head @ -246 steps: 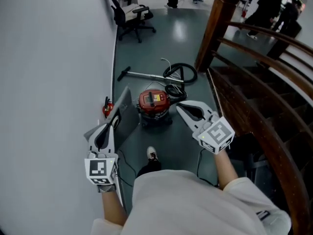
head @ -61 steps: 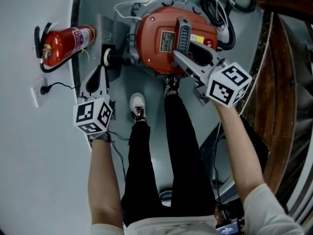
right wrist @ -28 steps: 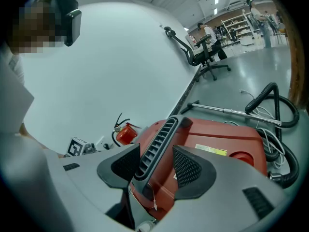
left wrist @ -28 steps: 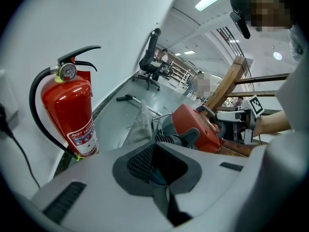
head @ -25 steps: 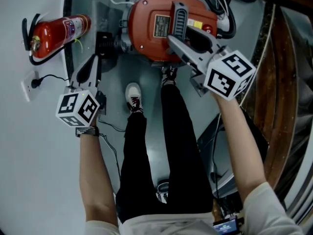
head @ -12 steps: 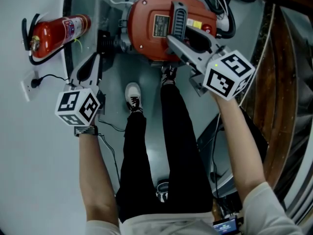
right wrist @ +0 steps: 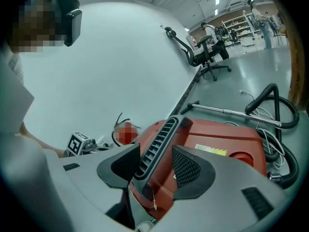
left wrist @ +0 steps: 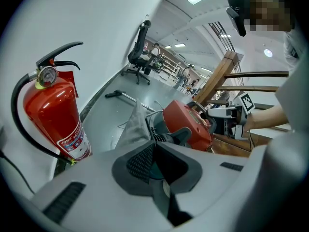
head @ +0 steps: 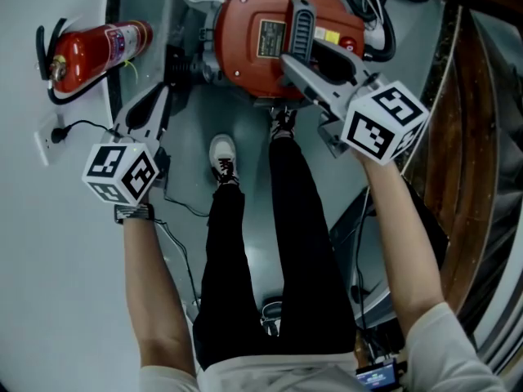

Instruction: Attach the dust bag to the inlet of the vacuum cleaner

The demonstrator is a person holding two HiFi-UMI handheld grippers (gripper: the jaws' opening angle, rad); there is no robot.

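The red vacuum cleaner [head: 253, 35] stands on the floor in front of the person's feet. Its ribbed black handle [right wrist: 157, 146] runs between the jaws of my right gripper [right wrist: 155, 161], which is open, with a gap on each side of the handle. The grey dust bag [left wrist: 132, 125] lies against the vacuum's left side, its black collar [head: 175, 62] at the inlet [left wrist: 166, 132]. My left gripper [left wrist: 154, 146] sits just short of the bag, jaws shut with nothing seen between them. In the head view the left gripper [head: 163, 92] points at the collar.
A red fire extinguisher [head: 90, 47] leans at the wall to the left, above a wall socket [head: 55, 129] with a cable. The black hose [right wrist: 270, 105] and metal wand [right wrist: 227, 111] lie behind the vacuum. A wooden stair railing [head: 466, 137] borders the right. The person's shoe [head: 222, 155] is close.
Since 9.8 s ago the person has walked up to the vacuum. In the last second my left gripper has drawn back, left and toward the person. The right gripper has held still over the handle.
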